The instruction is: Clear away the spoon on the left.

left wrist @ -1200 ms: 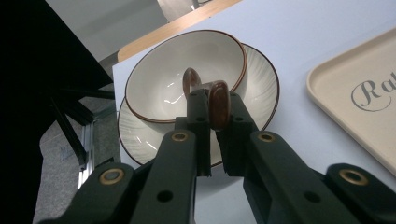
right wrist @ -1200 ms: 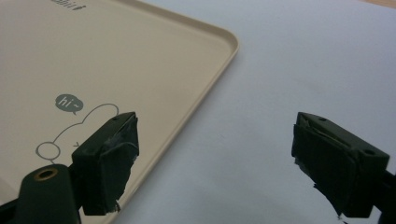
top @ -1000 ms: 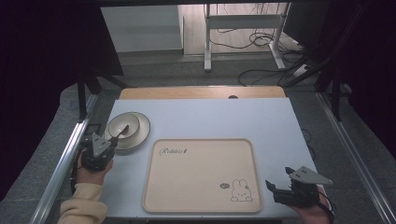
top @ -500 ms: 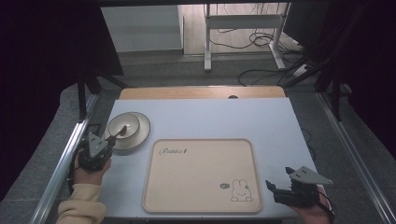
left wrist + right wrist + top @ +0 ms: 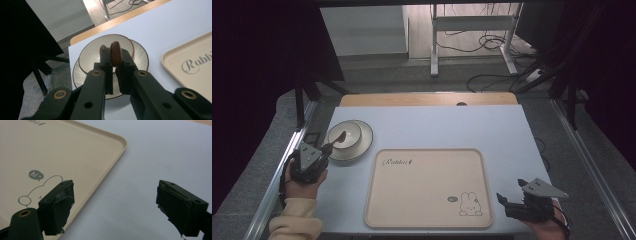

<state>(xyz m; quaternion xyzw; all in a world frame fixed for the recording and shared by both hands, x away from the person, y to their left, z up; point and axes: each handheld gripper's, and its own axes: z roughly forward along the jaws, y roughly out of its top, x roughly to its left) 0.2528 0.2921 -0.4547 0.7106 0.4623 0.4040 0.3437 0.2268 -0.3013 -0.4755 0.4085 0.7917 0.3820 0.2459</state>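
Note:
A cream bowl stands on a ribbed plate at the table's left. My left gripper sits just left of the plate, shut on a brown wooden spoon whose far end reaches over the bowl. In the left gripper view the spoon is pinched between the jaws of the left gripper, above the bowl. A beige tray with a rabbit drawing lies in the middle. My right gripper rests open at the tray's front right corner; its view shows the right gripper with nothing between its jaws, over the tray edge.
The pale blue tabletop has free room behind and to the right of the tray. A wooden strip runs along the far edge. Metal rails flank the table, and cables lie on the floor beyond.
My left gripper has drifted slightly to the left, keeping the spoon in its grip. The right gripper has stayed still.

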